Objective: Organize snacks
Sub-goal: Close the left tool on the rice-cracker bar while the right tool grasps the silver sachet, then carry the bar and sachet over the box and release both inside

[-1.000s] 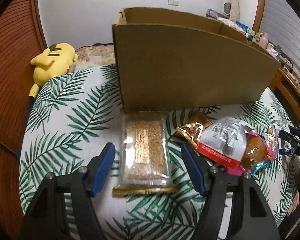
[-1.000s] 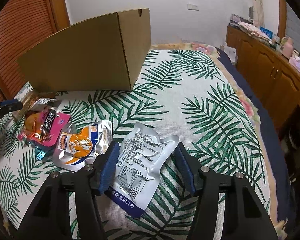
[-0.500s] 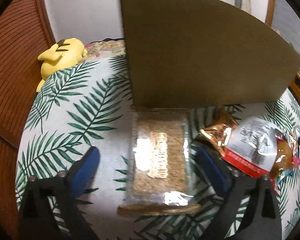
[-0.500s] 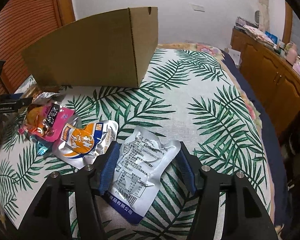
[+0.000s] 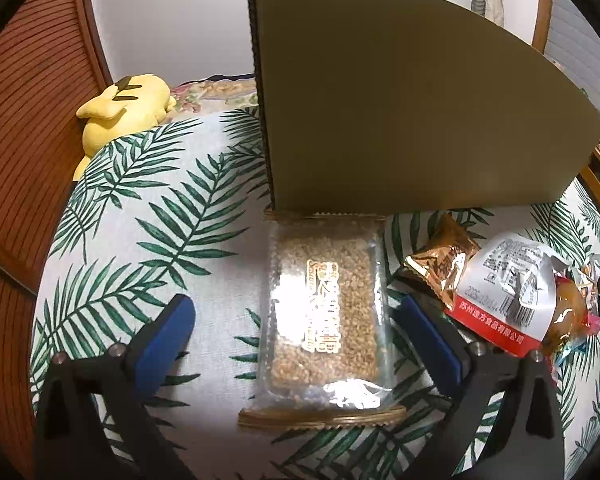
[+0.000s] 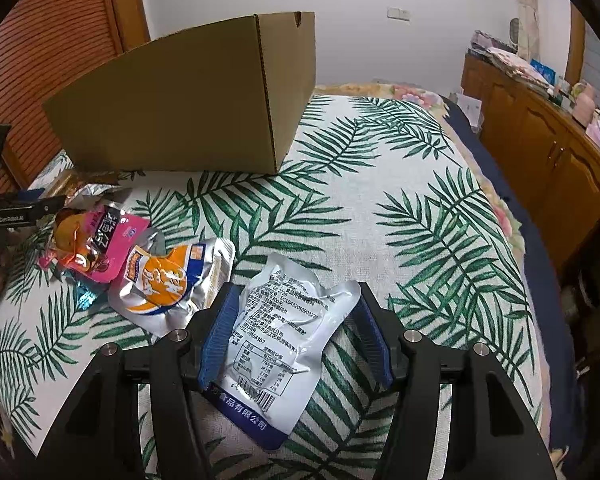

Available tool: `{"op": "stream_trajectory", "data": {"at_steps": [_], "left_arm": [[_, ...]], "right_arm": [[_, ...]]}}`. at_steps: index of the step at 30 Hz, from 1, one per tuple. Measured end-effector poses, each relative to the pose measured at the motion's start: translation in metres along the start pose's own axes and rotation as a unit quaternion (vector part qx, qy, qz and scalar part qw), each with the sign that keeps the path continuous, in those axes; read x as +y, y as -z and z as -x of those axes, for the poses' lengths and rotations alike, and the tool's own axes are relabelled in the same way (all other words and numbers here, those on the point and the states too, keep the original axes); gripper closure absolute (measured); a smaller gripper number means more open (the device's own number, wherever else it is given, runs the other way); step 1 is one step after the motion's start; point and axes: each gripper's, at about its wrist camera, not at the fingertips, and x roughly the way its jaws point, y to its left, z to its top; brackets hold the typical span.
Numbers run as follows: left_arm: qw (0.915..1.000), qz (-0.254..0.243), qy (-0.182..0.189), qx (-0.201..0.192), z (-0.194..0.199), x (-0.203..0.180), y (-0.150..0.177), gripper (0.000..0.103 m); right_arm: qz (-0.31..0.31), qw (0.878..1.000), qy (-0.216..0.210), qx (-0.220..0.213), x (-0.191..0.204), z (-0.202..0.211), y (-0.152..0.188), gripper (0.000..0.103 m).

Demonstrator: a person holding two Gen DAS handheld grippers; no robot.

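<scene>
A clear packet of sesame brittle (image 5: 326, 316) lies on the leaf-print bed, its far end touching the cardboard box (image 5: 404, 100). My left gripper (image 5: 300, 324) is open, its blue fingers wide on either side of the packet, apart from it. In the right wrist view, a silver pouch with a blue end (image 6: 283, 336) lies between the fingers of my right gripper (image 6: 295, 336); the left pad touches its edge. The box (image 6: 187, 100) stands behind.
A pile of snack packets lies right of the brittle: a gold wrapper (image 5: 440, 264) and a white-and-red pouch (image 5: 504, 292). The right view shows a pink packet (image 6: 107, 240) and an orange-blue pouch (image 6: 167, 280). A yellow plush (image 5: 123, 112) lies at the bed's far left; wooden cabinets (image 6: 540, 148) stand right.
My left gripper has moved lower and closer to the brittle packet and its fingers have opened wider. My right gripper has moved slightly forward around the silver pouch.
</scene>
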Motion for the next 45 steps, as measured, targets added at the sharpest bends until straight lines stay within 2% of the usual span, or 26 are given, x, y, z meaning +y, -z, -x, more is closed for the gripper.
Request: {"op": "stream_trajectory", "data": {"at_steps": [5, 10, 13, 15, 16, 18, 32, 35, 36, 41, 43, 45], "left_arm": [[1.0000, -0.005, 0.005, 0.003, 0.000, 0.003, -0.002, 0.000], [0.9998, -0.015, 0.015, -0.004, 0.001, 0.003, -0.003, 0.009], [0.9995, -0.020, 0.021, -0.012, 0.006, 0.000, -0.002, 0.025], [0.9994, -0.021, 0.022, -0.017, 0.010, -0.001, -0.002, 0.050], [0.9993, -0.021, 0.025, -0.017, 0.011, -0.002, -0.001, 0.055], [0.9991, -0.024, 0.028, -0.018, 0.014, -0.003, 0.000, 0.057], [0.9963, -0.004, 0.067, -0.053, 0.058, -0.003, 0.018, 0.058], [0.9950, -0.004, 0.075, -0.066, 0.070, -0.006, 0.018, 0.058], [0.9944, -0.006, 0.078, -0.071, 0.075, -0.008, 0.017, 0.058], [0.9917, -0.016, 0.090, -0.091, 0.094, -0.019, 0.010, 0.058], [0.9908, -0.021, 0.092, -0.097, 0.100, -0.024, 0.007, 0.058], [0.9895, -0.027, 0.095, -0.105, 0.107, -0.029, 0.006, 0.058]], "right_arm": [[-0.028, 0.999, -0.034, 0.005, -0.009, 0.009, 0.005, 0.043], [-0.012, 1.000, -0.024, 0.007, -0.004, 0.009, 0.007, 0.042], [-0.003, 1.000, -0.016, 0.007, -0.001, 0.008, 0.006, 0.044], [0.005, 1.000, -0.012, 0.008, 0.001, 0.007, 0.006, 0.047], [0.011, 1.000, -0.012, 0.007, 0.002, 0.006, 0.006, 0.050], [0.018, 1.000, -0.020, 0.009, 0.004, 0.007, 0.007, 0.057], [0.017, 0.999, -0.038, -0.012, 0.001, 0.029, 0.010, 0.063], [0.019, 0.999, -0.040, -0.021, 0.002, 0.038, 0.004, 0.070], [0.021, 0.999, -0.039, -0.024, 0.003, 0.041, 0.002, 0.076], [0.035, 0.998, -0.042, -0.026, 0.006, 0.045, -0.004, 0.079], [0.031, 0.998, -0.048, -0.031, 0.004, 0.049, -0.007, 0.087], [0.030, 0.998, -0.050, -0.038, 0.004, 0.052, -0.009, 0.089]]}}
